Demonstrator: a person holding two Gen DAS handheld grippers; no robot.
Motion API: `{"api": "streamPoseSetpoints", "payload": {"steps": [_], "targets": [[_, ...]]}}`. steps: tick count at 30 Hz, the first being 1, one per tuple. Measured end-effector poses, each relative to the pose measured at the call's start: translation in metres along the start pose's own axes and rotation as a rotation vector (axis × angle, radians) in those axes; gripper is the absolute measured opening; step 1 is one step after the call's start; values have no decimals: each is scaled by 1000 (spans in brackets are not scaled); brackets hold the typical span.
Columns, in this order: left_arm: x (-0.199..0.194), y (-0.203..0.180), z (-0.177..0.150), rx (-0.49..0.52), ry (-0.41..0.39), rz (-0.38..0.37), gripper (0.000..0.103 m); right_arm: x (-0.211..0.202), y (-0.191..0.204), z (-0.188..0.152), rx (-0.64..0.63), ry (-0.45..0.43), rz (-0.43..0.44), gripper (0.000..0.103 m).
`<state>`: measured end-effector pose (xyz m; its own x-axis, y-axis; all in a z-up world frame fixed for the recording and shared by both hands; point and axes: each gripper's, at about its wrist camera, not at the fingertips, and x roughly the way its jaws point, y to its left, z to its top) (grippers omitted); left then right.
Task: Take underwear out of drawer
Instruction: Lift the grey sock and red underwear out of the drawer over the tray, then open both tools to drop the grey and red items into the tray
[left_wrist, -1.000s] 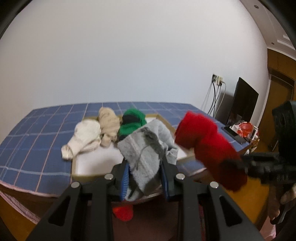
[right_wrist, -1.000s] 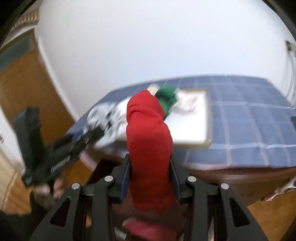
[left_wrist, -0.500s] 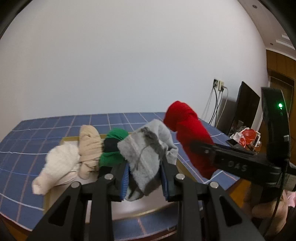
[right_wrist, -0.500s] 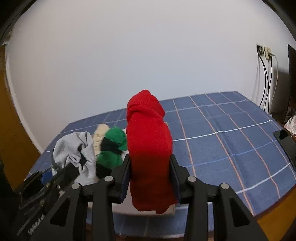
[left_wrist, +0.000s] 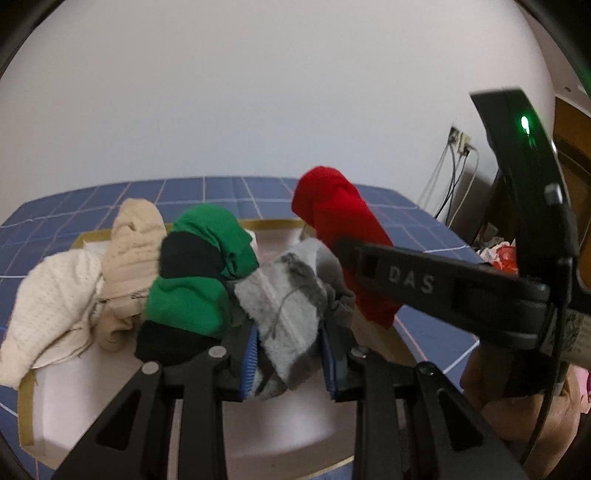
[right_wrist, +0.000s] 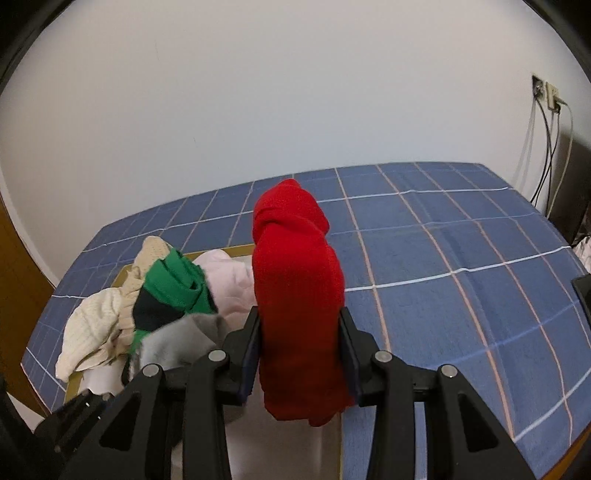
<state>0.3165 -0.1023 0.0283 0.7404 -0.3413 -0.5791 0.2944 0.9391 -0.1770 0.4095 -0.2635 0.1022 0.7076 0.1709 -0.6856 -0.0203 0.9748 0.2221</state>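
My left gripper (left_wrist: 290, 360) is shut on a rolled grey garment (left_wrist: 291, 295), held just above a white tray (left_wrist: 66, 413) on the table. My right gripper (right_wrist: 299, 354) is shut on a rolled red garment (right_wrist: 295, 295), which hangs over the tray's right side; the left wrist view shows that red roll (left_wrist: 340, 225) and the right gripper's body crossing in from the right. On the tray lie a green and black roll (left_wrist: 195, 280), a beige roll (left_wrist: 133, 251) and a cream roll (left_wrist: 51, 302). The grey garment (right_wrist: 177, 343) shows low left in the right wrist view.
A blue checked cloth (right_wrist: 461, 258) covers the table, which stands against a white wall. Cables (right_wrist: 550, 144) hang from a wall socket at the right. A dark screen (left_wrist: 496, 206) and red clutter (left_wrist: 502, 254) sit past the table's right end. A hand (left_wrist: 517, 391) grips the right tool.
Both grippers have moved forward and down over the table with their garments held. The tray and its rolls now lie close under the left gripper; the red roll has swung in beside the grey one.
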Motion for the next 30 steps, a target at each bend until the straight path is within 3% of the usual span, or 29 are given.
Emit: {"api": "streamPoseSetpoints", "payload": {"steps": [6, 16, 22, 25, 30], "targets": [[32, 6, 2, -49, 98, 35, 27, 30, -3, 8, -16, 57, -16, 41], [53, 4, 1, -46, 164, 94, 30, 67, -3, 14, -28, 154, -5, 42], [60, -1, -2, -16, 183, 130, 49, 67, 2, 13, -52, 157, -19, 51], [61, -3, -1, -17, 219, 112, 72, 66, 0, 11, -47, 154, 23, 62], [58, 4, -1, -70, 237, 76, 87, 57, -5, 6, 5, 142, 85, 68]]}}
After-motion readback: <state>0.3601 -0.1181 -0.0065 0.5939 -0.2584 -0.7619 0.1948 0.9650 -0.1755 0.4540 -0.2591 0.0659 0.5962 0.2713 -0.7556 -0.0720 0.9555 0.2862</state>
